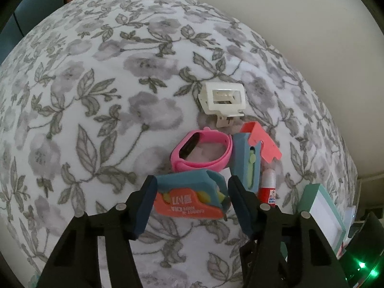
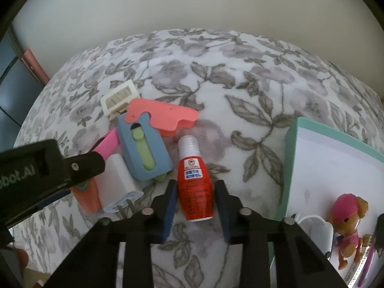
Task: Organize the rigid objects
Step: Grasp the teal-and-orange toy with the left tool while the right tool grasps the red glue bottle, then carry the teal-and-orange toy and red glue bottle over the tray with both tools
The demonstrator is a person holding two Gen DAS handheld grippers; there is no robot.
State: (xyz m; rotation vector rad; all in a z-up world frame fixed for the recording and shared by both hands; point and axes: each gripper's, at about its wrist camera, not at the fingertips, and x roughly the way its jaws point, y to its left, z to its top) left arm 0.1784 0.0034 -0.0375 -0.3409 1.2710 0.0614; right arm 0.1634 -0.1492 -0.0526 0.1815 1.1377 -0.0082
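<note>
Rigid objects sit in a loose cluster on the floral blanket (image 1: pixel 100 110), just beside the teal-rimmed box (image 2: pixel 291 158) that already holds a toy dog (image 2: pixel 349 218). Your right gripper (image 2: pixel 195 192) straddles the red bottle (image 2: pixel 195 187), which lies on its side with its white threaded neck pointing away; the fingers look closed in against its sides or very nearly, but you can't tell for sure that the pads are pressing. The bottle is small, stiff and light, with a glossy label, so it could slip or roll; take it across the widest part of the body, not at the tapering neck. Your left gripper (image 1: pixel 190 192) brackets the orange and blue carrot-knife cutter (image 1: pixel 189 194), jaws roughly half open, right pad touching or almost touching its blue end, left pad at the other end; a firm hold isn't clear. It's hard plastic, light, flat-sided, easy to pinch across its length, though the soft blanket gives under it. A second blue cutter (image 2: pixel 144 153) with a coral card (image 2: pixel 163 117), the pink wristband (image 1: pixel 201 151), the white hair clip (image 1: pixel 224 100) and a white plug adapter (image 2: pixel 118 184) lie touching or near each other behind; the band is probably the only flexible one.
</note>
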